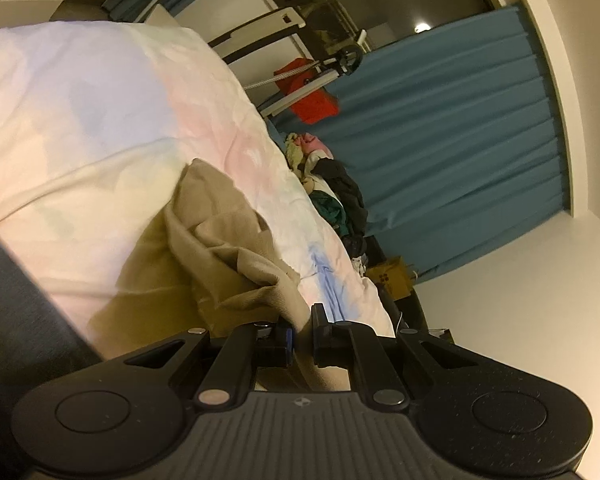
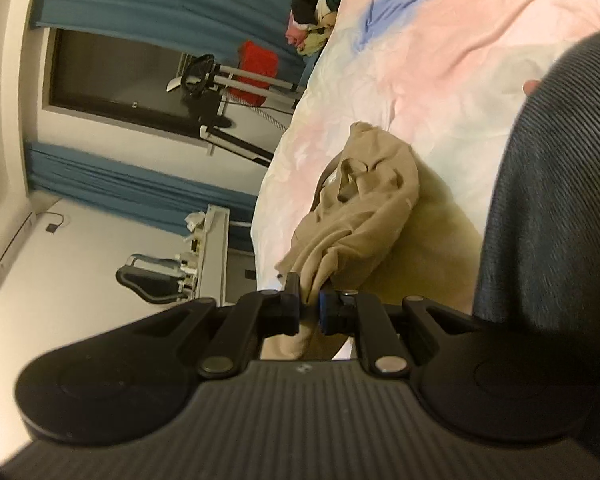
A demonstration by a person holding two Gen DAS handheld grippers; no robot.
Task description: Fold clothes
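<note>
A tan garment [image 1: 224, 248] lies bunched on a pastel bedspread [image 1: 80, 120]. My left gripper [image 1: 302, 332] is shut on an edge of it, with cloth pinched between the jaws. In the right wrist view the same tan garment [image 2: 364, 216] hangs in folds from my right gripper [image 2: 309, 304], which is shut on another edge. Both views are rolled sideways. A dark ribbed sleeve [image 2: 548, 208] covers the right side of the right wrist view.
A pile of mixed clothes [image 1: 332, 184] lies at the far end of the bed, also seen in the right wrist view [image 2: 316, 0]. Teal curtains [image 1: 460, 140], a red bag [image 1: 312, 100] on a metal frame and a cardboard box [image 1: 392, 276] stand beyond the bed.
</note>
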